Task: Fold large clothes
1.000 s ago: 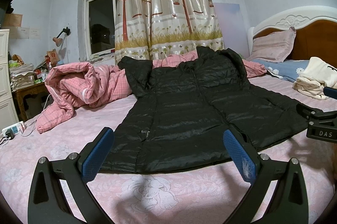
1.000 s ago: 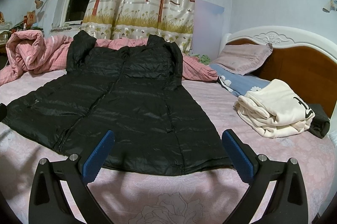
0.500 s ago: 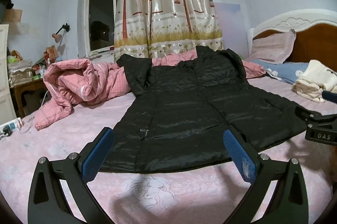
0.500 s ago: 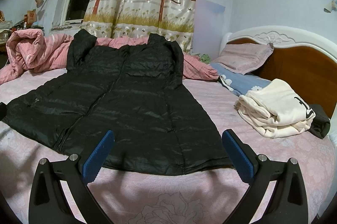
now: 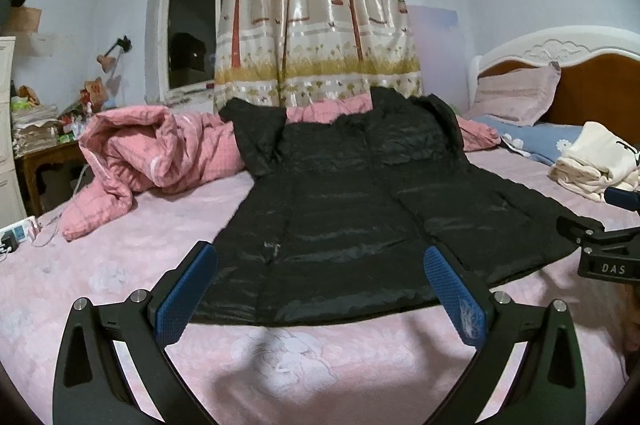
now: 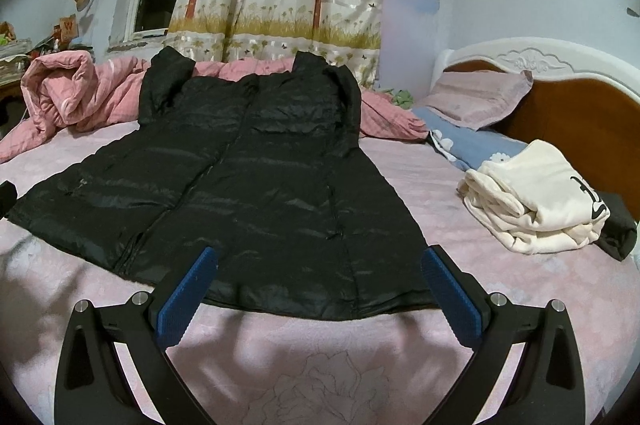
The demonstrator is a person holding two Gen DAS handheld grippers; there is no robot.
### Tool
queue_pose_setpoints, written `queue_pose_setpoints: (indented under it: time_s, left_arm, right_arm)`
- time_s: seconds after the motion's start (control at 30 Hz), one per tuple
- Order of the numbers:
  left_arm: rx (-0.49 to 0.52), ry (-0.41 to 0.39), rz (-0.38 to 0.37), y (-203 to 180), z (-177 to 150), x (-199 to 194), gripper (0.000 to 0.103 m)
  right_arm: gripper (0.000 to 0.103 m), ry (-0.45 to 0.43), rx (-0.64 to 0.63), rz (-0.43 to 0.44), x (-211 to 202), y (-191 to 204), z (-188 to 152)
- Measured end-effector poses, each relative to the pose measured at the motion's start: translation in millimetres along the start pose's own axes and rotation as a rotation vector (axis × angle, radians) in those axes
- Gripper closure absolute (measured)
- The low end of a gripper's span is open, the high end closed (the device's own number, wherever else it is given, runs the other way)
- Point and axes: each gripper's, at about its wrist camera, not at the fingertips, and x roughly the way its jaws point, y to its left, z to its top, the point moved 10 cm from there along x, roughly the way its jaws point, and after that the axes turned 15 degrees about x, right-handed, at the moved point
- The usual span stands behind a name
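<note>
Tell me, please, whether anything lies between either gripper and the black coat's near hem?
Nothing visible does. The black coat lies flat on the pink bedsheet, its hem just beyond the open left gripper and right gripper. The cream garment and pink quilt sit off to the sides.

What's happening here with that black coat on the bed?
A person holds a two-fingered tool in each hand, about to fold the black coat spread flat on the pink bed. The left tool and right tool both hang open near the coat's hem, gripping nothing. A folded cream garment lies beside it.
</note>
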Motion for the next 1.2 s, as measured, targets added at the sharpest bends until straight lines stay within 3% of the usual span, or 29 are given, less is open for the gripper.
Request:
queue_pose_setpoints:
  time_s: [0.17, 0.27, 0.33, 0.37, 0.4, 0.47, 0.57, 0.63, 0.73, 0.87, 0.93, 1.0, 1.03, 1.07, 1.1, 1.13, 1.17, 1.2]
  left_arm:
    - [-0.012, 0.037, -0.019, 5, 4, 4, 0.000]
    - [0.008, 0.076, 0.017, 21, 7, 6, 0.000]
    - [-0.019, 0.115, 0.039, 40, 8, 10, 0.000]
    - [-0.045, 0.150, 0.052, 51, 6, 14, 0.003]
    - [-0.069, 0.166, 0.042, 59, 7, 17, 0.008]
    - [-0.051, 0.164, 0.007, 67, 11, 22, 0.008]
    - [-0.032, 0.209, 0.033, 87, 1, 36, 0.009]
    - [-0.056, 0.306, 0.043, 101, -22, 53, 0.008]
    - [-0.079, 0.420, 0.132, 120, -54, 74, 0.009]
    - [-0.166, 0.530, 0.055, 120, -90, 94, 0.010]
    - [-0.232, 0.566, -0.034, 114, -100, 100, 0.016]
    - [-0.259, 0.580, -0.088, 107, -103, 101, 0.026]
    - [-0.256, 0.580, -0.100, 105, -102, 100, 0.028]
    - [-0.256, 0.576, -0.114, 103, -101, 99, 0.039]
    - [-0.259, 0.569, -0.132, 101, -99, 98, 0.058]
    - [-0.266, 0.560, -0.147, 97, -96, 94, 0.070]
    - [-0.283, 0.552, -0.162, 95, -93, 92, 0.091]
    - [-0.324, 0.535, -0.174, 95, -89, 88, 0.094]
  right_arm:
    - [0.000, 0.023, 0.024, 0.005, 3, -7, 8]
    - [0.000, 0.044, 0.028, 0.031, 0, -12, 17]
    - [0.000, 0.096, 0.137, 0.098, 2, -25, 26]
    - [0.000, 0.159, 0.272, 0.158, 6, -41, 29]
    - [0.000, 0.189, 0.344, 0.163, 10, -55, 31]
    - [0.003, 0.211, 0.374, 0.069, 21, -89, 36]
    - [0.006, 0.248, 0.290, -0.062, 39, -119, 35]
    - [0.008, 0.304, 0.282, -0.048, 52, -124, 26]
    - [0.013, 0.400, 0.372, -0.027, 76, -134, 5]
    - [0.016, 0.432, 0.434, 0.022, 87, -134, -4]
    - [0.016, 0.469, 0.462, 0.101, 89, -120, -9]
    - [0.018, 0.473, 0.417, 0.094, 93, -112, -12]
    - [0.025, 0.469, 0.394, 0.081, 94, -110, -14]
    - [0.039, 0.470, 0.384, 0.075, 94, -108, -13]
    - [0.047, 0.469, 0.387, 0.076, 93, -106, -12]
    - [0.070, 0.469, 0.394, 0.077, 93, -105, -12]
    - [0.093, 0.472, 0.404, 0.086, 93, -103, -11]
    - [0.094, 0.476, 0.415, 0.104, 92, -101, -11]
